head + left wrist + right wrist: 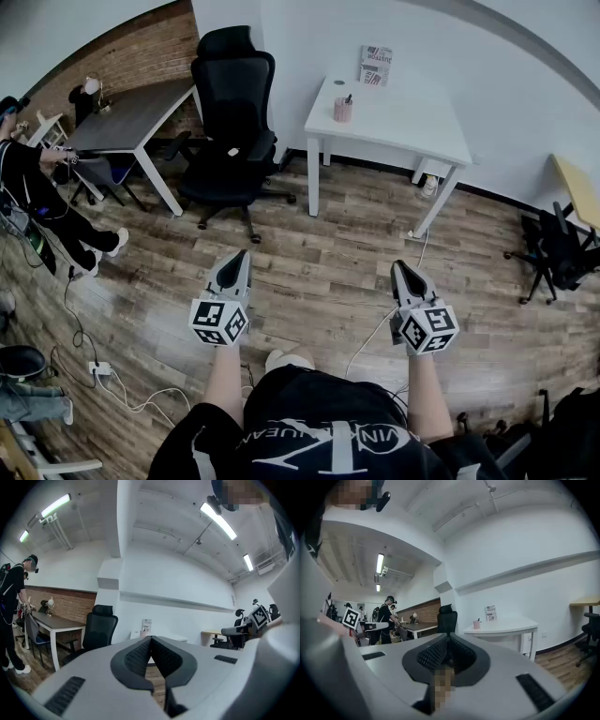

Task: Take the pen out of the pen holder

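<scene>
A pink pen holder (343,110) with a dark pen standing in it sits on the white table (394,122) across the room; the right gripper view also shows the holder (476,625), far off. My left gripper (242,254) and right gripper (396,265) are both held level over the wooden floor, well short of the table. Each gripper's jaws are shut tip to tip with nothing between them, as seen on the left gripper (151,638) and the right gripper (446,637).
A black office chair (230,122) stands left of the white table, beside a grey desk (131,117) where a person (42,202) stands. A printed sign (375,65) leans on the wall behind the holder. Cables (103,370) trail on the floor; another chair (553,253) is at right.
</scene>
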Motion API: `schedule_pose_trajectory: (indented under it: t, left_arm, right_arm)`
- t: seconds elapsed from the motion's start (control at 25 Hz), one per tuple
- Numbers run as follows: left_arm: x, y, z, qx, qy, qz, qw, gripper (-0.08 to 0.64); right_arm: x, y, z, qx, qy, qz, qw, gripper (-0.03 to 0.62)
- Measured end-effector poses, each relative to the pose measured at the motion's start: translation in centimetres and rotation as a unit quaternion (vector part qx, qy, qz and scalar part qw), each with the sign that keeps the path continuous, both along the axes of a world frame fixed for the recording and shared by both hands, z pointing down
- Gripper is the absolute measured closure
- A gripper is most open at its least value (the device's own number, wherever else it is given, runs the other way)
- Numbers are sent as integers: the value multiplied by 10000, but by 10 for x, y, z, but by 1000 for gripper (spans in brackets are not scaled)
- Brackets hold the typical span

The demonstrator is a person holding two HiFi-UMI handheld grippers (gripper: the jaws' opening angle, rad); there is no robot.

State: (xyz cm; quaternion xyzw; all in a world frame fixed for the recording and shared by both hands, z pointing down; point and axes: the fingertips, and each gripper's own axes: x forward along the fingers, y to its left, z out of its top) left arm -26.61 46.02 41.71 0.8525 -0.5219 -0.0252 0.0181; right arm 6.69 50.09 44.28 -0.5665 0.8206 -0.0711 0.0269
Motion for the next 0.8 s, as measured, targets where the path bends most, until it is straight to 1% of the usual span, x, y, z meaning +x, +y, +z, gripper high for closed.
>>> schedule_pose_trajectory:
  t: [0.44, 0.64, 0.8]
  left_arm:
    - [19, -18, 1, -87, -16, 76, 9999, 546]
    - [25, -47, 9, -164, 0, 121, 9998, 546]
    - [28, -77, 15, -218, 26, 165, 9996, 546]
  right_arm:
    - [10, -13, 8, -200, 124, -52, 9997, 555]
    - [14, -39, 13, -208, 200, -45, 9996, 555]
    - [19, -69, 19, -300, 28, 85, 9995, 555]
